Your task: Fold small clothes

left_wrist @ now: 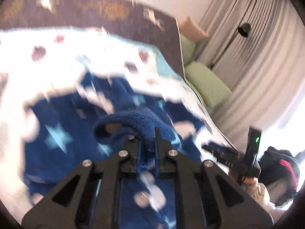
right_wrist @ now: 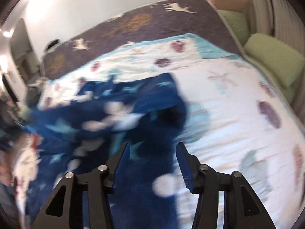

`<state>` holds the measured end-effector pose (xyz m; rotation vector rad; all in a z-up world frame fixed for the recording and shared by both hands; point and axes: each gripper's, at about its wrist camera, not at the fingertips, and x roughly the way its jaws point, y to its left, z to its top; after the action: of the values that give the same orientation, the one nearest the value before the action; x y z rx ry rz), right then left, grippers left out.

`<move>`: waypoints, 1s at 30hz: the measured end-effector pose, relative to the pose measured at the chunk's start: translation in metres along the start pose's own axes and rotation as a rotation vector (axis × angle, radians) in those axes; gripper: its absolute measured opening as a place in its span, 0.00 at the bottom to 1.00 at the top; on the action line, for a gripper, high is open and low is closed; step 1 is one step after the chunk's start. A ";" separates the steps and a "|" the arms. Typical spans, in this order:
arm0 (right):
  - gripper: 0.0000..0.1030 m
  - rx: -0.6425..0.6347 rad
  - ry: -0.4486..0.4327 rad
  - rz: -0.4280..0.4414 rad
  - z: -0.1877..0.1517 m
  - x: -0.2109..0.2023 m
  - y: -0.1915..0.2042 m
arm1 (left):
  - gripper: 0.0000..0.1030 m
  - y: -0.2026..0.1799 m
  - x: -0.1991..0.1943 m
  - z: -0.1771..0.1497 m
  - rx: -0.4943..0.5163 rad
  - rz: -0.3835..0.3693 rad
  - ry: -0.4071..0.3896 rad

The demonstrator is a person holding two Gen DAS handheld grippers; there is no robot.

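Observation:
A dark blue fleece garment (left_wrist: 63,133) with light-blue stars and white clouds lies rumpled on the bed. My left gripper (left_wrist: 147,143) is shut on a raised fold of it, and the fleece loops up and over the fingertips. In the right wrist view the same garment (right_wrist: 106,118) spreads from the middle to the left, blurred. My right gripper (right_wrist: 152,152) stands open above it, its blue-padded fingers (right_wrist: 184,164) wide apart with loose fabric lying between them and neither pad pressing. A hand (left_wrist: 253,183) holding the right gripper's black body shows at the lower right of the left wrist view.
The garment rests on a white quilt (right_wrist: 228,105) with purple and pale-blue prints, over a grey-purple blanket (right_wrist: 171,24) with deer. Green pillows (right_wrist: 274,57) lie along the bed's right side by beige curtains (left_wrist: 257,57). Dark clothing with red trim (left_wrist: 282,168) sits at the right.

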<state>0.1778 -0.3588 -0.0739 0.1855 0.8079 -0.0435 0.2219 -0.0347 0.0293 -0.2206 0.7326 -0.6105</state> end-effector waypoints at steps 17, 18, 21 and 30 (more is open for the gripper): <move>0.50 -0.087 0.005 0.021 0.014 0.009 0.033 | 0.69 0.131 0.006 -0.053 -0.169 0.122 0.102; 0.51 -0.093 0.004 0.021 0.016 0.009 0.036 | 0.72 0.135 0.005 -0.051 -0.192 0.111 0.089; 0.51 -0.101 0.003 0.032 0.020 0.010 0.045 | 0.73 0.154 0.014 -0.039 -0.297 0.073 0.074; 0.51 -0.130 -0.004 0.063 0.022 0.013 0.066 | 0.13 0.135 0.018 -0.003 -0.274 -0.009 -0.056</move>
<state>0.2099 -0.2976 -0.0587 0.0878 0.7974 0.0675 0.2902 0.0634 -0.0355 -0.4923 0.7608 -0.5093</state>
